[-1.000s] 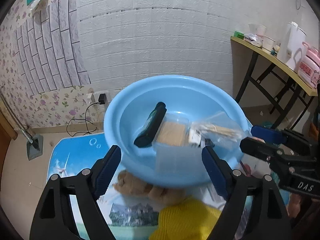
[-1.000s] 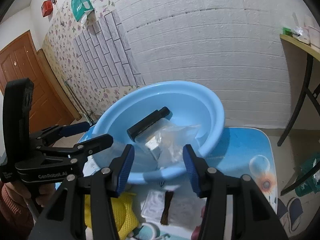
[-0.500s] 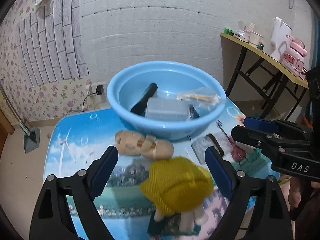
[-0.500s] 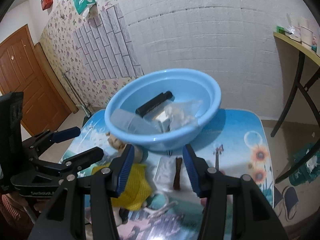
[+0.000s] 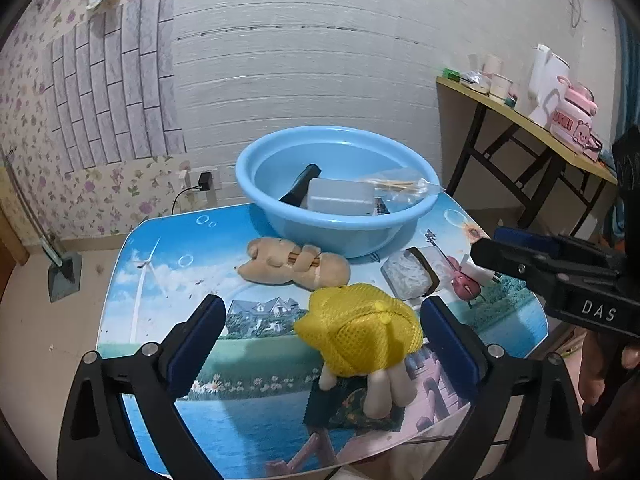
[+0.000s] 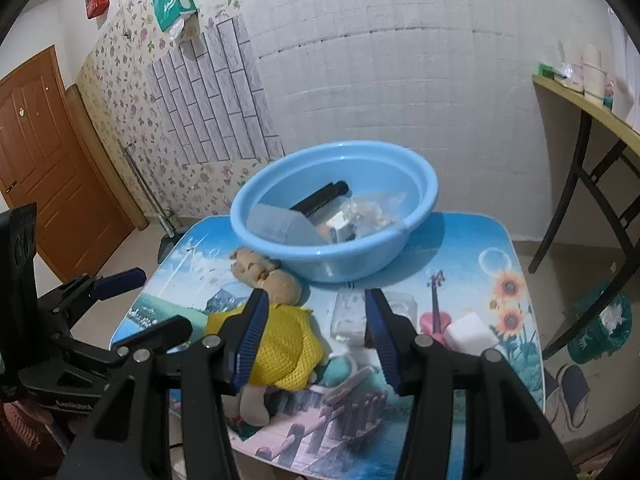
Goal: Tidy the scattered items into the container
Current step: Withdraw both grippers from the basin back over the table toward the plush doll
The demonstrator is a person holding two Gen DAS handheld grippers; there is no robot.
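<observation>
**While the basin holds part of the clutter, both grippers hang empty over the table**

Though several things already lie in the blue basin (image 5: 336,216) at the far end of the table (image 5: 168,280), more remain scattered on the printed top. Inside the basin sit a black object (image 5: 302,188), a translucent plastic box (image 5: 340,200) and a clear bag of thin sticks (image 5: 400,186). Just in front of the basin, touching its wall, lies a tan plush toy (image 5: 296,266). Nearer the camera lies a doll in a yellow mesh hat (image 5: 360,330), resting on a dark patterned cloth (image 5: 352,408). To the right of the plush toy is a clear packet with a dark band (image 5: 412,272), and the right wrist view shows a white block (image 6: 470,330) beside the violin print.

The left gripper (image 5: 320,344) hovers above the doll with its fingers (image 5: 196,340) opening wide; the hat sits between them in view, but neither pad presses on it. The right gripper (image 6: 316,328) hangs over the near edge with its fingers (image 6: 250,332) at a narrow spread, holding nothing
</observation>
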